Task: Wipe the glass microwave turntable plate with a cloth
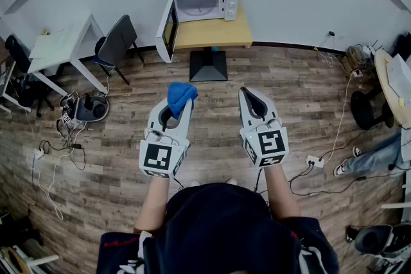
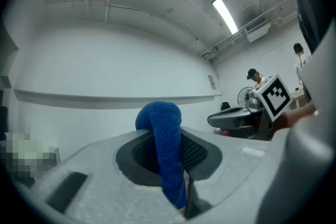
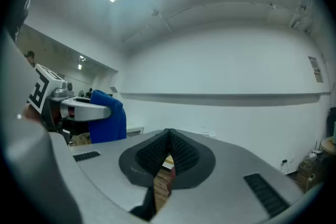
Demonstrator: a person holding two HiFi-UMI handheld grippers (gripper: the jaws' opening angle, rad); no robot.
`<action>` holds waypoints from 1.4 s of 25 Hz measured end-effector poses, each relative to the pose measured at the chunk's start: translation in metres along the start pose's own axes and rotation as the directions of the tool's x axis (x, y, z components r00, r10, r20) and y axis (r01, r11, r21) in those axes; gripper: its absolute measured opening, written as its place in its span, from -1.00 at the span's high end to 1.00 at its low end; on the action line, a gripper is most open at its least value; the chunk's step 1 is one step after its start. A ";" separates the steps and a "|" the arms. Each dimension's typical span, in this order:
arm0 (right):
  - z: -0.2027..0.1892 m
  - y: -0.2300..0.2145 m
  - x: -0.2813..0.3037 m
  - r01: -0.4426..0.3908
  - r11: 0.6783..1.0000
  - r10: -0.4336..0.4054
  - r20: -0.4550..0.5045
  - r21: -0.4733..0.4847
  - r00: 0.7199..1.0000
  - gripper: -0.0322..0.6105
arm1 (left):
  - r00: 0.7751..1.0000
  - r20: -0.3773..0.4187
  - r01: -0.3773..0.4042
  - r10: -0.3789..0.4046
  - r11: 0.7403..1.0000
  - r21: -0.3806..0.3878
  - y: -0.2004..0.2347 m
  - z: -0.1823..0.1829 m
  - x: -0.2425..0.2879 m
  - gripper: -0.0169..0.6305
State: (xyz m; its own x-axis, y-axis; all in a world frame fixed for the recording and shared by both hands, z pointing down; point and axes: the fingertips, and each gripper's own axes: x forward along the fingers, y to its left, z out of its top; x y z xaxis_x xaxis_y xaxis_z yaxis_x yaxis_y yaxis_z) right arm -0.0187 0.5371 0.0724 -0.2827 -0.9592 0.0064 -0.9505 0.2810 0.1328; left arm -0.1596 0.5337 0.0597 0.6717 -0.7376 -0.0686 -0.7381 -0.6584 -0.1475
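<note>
My left gripper [image 1: 180, 104] is shut on a blue cloth [image 1: 180, 96], which bunches out past its tips; in the left gripper view the cloth [image 2: 164, 141] hangs pinched between the jaws. My right gripper [image 1: 252, 99] is shut with nothing in it, its pads [image 3: 178, 152] pressed together. Both are held level at chest height, side by side, pointing at a white microwave [image 1: 200, 6] on a wooden stand [image 1: 212, 35] by the far wall. The microwave door [image 1: 167, 29] hangs open to the left. I cannot make out the glass turntable plate inside.
A white desk [image 1: 61, 48] and a dark chair [image 1: 117, 42] stand at the left. Cables and a power strip [image 1: 314, 162] lie on the wood floor. A round table edge [image 1: 393, 83] and a person's legs [image 1: 369, 158] are at the right.
</note>
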 end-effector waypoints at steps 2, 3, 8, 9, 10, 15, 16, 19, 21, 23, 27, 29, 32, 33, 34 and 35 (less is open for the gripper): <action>0.000 -0.002 -0.001 0.002 1.000 -0.002 0.001 0.003 1.000 0.87 | 1.000 -0.003 -0.002 0.002 1.000 0.001 0.000 0.000 0.002 0.77; 0.000 -0.003 -0.001 0.003 1.000 -0.003 0.001 0.004 1.000 0.87 | 1.000 -0.004 -0.002 0.002 1.000 -0.001 -0.001 0.000 0.003 0.77; -0.003 -0.007 -0.006 0.000 1.000 0.000 0.002 0.012 1.000 0.87 | 1.000 -0.006 -0.003 0.003 1.000 -0.017 -0.008 0.000 0.003 0.77; -0.003 -0.008 -0.007 -0.002 1.000 0.002 0.004 0.018 1.000 0.87 | 1.000 -0.009 -0.005 0.005 1.000 -0.018 -0.010 -0.001 0.004 0.77; -0.004 -0.010 -0.007 -0.005 1.000 0.005 0.005 0.023 1.000 0.87 | 1.000 -0.013 -0.008 0.007 1.000 -0.019 -0.011 -0.002 0.005 0.77; -0.010 -0.020 -0.014 -0.026 0.999 0.026 0.001 0.028 1.000 0.87 | 0.999 -0.027 -0.024 0.024 0.999 -0.024 -0.025 -0.006 0.009 0.77; -0.012 -0.022 -0.015 -0.031 0.999 0.031 0.001 0.028 1.000 0.87 | 0.999 -0.030 -0.028 0.027 0.999 -0.025 -0.028 -0.007 0.010 0.77; -0.017 -0.032 -0.020 -0.049 0.998 0.049 -0.004 0.026 0.999 0.87 | 0.998 -0.041 -0.040 0.039 0.999 -0.030 -0.039 -0.011 0.017 0.77; -0.021 -0.040 -0.023 -0.061 0.998 0.061 -0.008 0.024 0.998 0.87 | 0.998 -0.046 -0.051 0.050 0.998 -0.029 -0.047 -0.012 0.023 0.77; -0.026 -0.048 -0.029 -0.069 0.997 0.070 -0.008 0.028 0.998 0.87 | 0.997 -0.050 -0.062 0.060 0.998 -0.025 -0.055 -0.014 0.026 0.77; -0.040 -0.063 -0.033 -0.083 0.996 0.084 -0.019 0.039 0.996 0.87 | 0.995 -0.068 -0.075 0.074 0.997 -0.020 -0.070 -0.021 0.033 0.77; -0.046 -0.069 -0.033 -0.090 0.995 0.092 -0.028 0.049 0.995 0.87 | 0.993 -0.086 -0.080 0.077 0.996 -0.027 -0.077 -0.026 0.036 0.77; -0.052 -0.073 -0.033 -0.104 0.993 0.106 -0.034 0.055 0.994 0.87 | 0.992 -0.103 -0.083 0.079 0.996 -0.027 -0.082 -0.031 0.038 0.77; -0.053 -0.073 -0.031 -0.107 0.993 0.109 -0.035 0.054 0.993 0.87 | 0.991 -0.105 -0.084 0.080 0.996 -0.025 -0.082 -0.032 0.040 0.77; -0.054 -0.073 -0.028 -0.110 0.992 0.112 -0.035 0.055 0.993 0.87 | 0.991 -0.107 -0.084 0.081 0.996 -0.024 -0.081 -0.032 0.042 0.77; -0.055 -0.073 -0.025 -0.114 0.992 0.116 -0.036 0.056 0.993 0.87 | 0.991 -0.108 -0.084 0.081 0.996 -0.024 -0.079 -0.033 0.044 0.77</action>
State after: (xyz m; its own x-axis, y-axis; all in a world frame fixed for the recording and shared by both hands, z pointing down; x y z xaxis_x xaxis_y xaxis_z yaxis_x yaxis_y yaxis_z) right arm 0.0651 0.5384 0.1173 -0.3860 -0.9207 0.0576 -0.9179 0.3895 0.0752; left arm -0.0737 0.5483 0.1012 0.5987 -0.8005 0.0268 -0.7934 -0.5973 -0.1173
